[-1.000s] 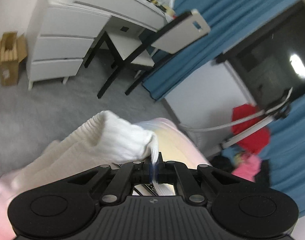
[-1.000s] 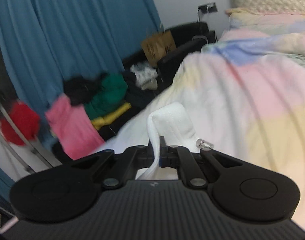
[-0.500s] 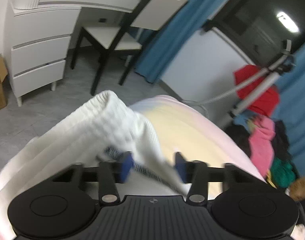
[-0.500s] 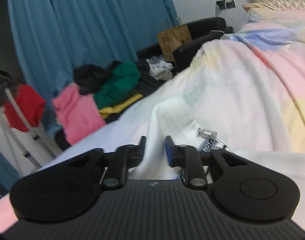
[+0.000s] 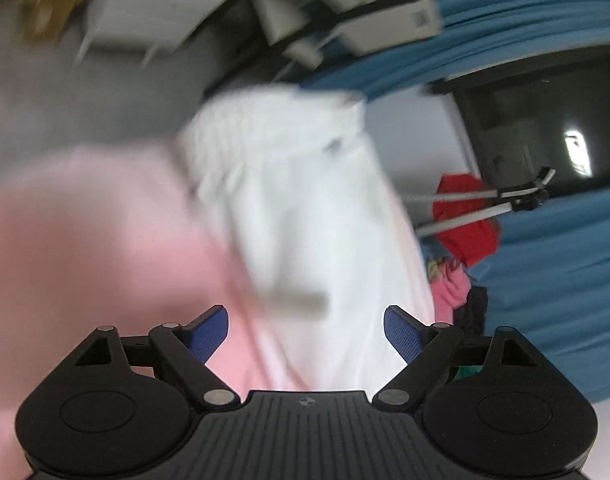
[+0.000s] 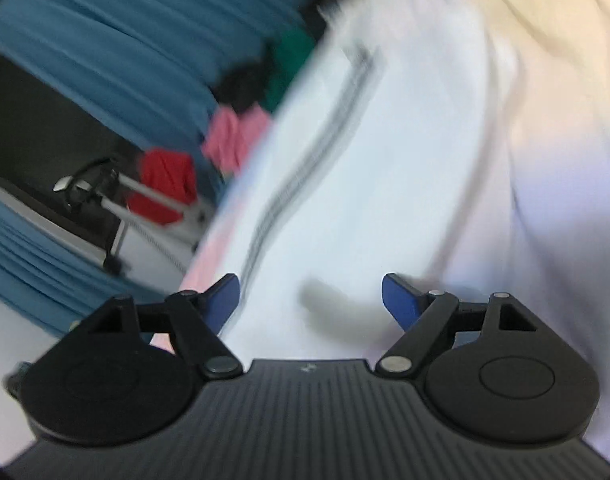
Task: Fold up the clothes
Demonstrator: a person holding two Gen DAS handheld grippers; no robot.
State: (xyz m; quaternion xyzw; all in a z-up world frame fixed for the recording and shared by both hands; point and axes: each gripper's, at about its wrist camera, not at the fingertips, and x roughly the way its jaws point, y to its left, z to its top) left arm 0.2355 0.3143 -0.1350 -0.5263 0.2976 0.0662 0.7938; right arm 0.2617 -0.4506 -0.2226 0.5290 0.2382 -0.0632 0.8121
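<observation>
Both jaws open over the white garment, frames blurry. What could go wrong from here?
1. The white garment lies bunched near the bed's edge, so it may slide toward the floor.
2. The zipper runs close to the right gripper; a regrasp could pinch it.
3. Blur suggests fast motion; the left gripper may grab the pink bedding too.

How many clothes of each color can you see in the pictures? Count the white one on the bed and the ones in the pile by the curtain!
White: 1, the white garment on the bed
Red: 1, the red garment
Pink: 1, the pink garment
Green: 1, the green garment
Black: 1, the black garment
Total: 5, though blur may hide more.
</observation>
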